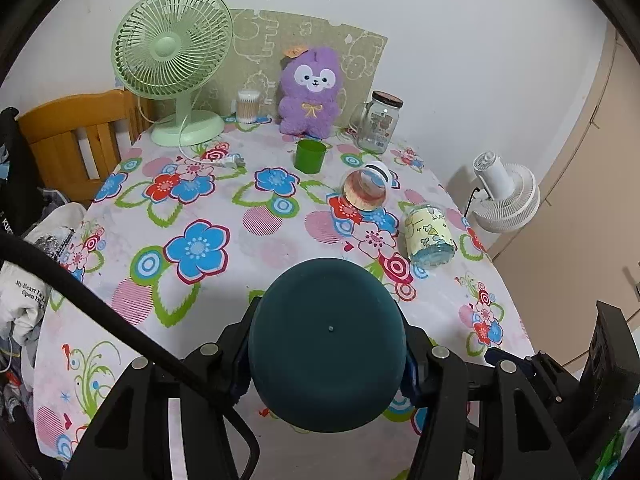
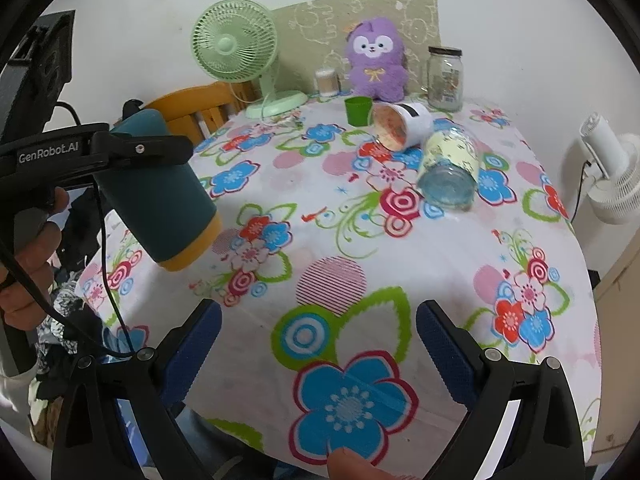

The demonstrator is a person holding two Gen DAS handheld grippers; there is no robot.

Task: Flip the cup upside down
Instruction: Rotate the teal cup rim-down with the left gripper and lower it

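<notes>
- Left gripper [image 1: 326, 354] clamped on teal cup [image 1: 326, 344], pads on opposite sides of the body. Left wrist view shows mostly the cup's closed base w/ a small centre nub.
- Right wrist view: same cup [image 2: 160, 196] held in the air off the table's left edge, tilted, yellow rim band pointing down and toward the table. Judged mid-flip, mouth not yet square to the cloth.
- Hand [image 2: 28, 248] on the left tool's grip, black cable [image 2: 106, 264] hanging beneath it.
- Right gripper [image 2: 320, 344] spread wide, nothing between the blue pads [image 2: 444, 352]; hovers over near part of floral tablecloth [image 2: 400, 248].
- Risk 1: cup body looks smooth and tapered; pads grip round wall, so further rotation could let it slip or spin in the grip.
- Risk 2: cup sits near the table edge; set down too far left → rim half off, cup tips to the floor.
- Risk 3: set down while tilted → lands on one side of the rim, rocks over.
- Risk 4: cable could snag as the wrist turns.
- Farther out: printed glass jar [image 2: 452, 172] and white mug [image 2: 400, 126] lie on their sides, green cup [image 2: 358, 110] upright, all well apart from the teal cup. Low collision risk unless placement drifts to mid-table.
- Back row: green fan [image 2: 236, 46], purple plush [image 2: 376, 60], lidded jar [image 2: 444, 78]. Not in play.
</notes>
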